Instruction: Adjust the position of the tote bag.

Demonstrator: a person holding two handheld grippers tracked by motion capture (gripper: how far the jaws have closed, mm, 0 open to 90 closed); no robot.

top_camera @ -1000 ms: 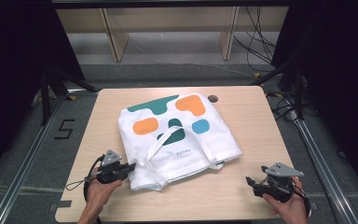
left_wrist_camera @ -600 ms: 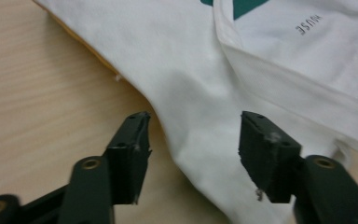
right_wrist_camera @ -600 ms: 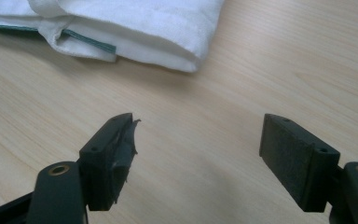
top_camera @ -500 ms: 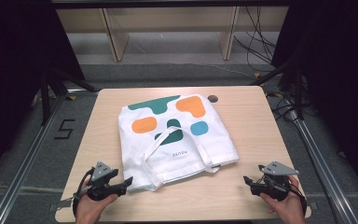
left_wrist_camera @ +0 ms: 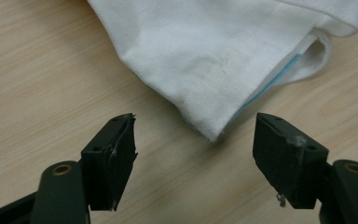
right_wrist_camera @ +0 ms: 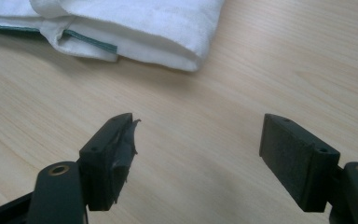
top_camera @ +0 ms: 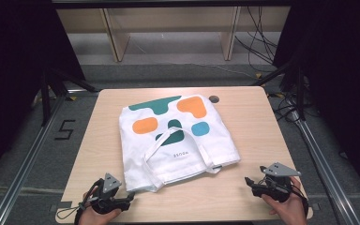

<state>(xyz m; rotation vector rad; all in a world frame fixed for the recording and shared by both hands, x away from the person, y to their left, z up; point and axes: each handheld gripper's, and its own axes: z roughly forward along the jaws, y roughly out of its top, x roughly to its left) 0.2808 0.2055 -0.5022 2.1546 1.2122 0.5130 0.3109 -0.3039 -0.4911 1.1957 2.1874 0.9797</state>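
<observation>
The left gripper (top_camera: 130,197) has just been opening its jaws; they stand wide apart with nothing between them, the bag's (top_camera: 173,140) near corner (left_wrist_camera: 213,135) just ahead of the pads (left_wrist_camera: 116,158), not touching. The right gripper (top_camera: 247,181) is released too, jaws spread over bare table (top_camera: 243,117), the bag's other folded corner (right_wrist_camera: 191,63) a little way ahead and off to the left of its fingers (right_wrist_camera: 298,158). Beyond both, the white bag lies flat mid-table, strap (top_camera: 157,147) looped on top, coloured patches at its far end.
</observation>
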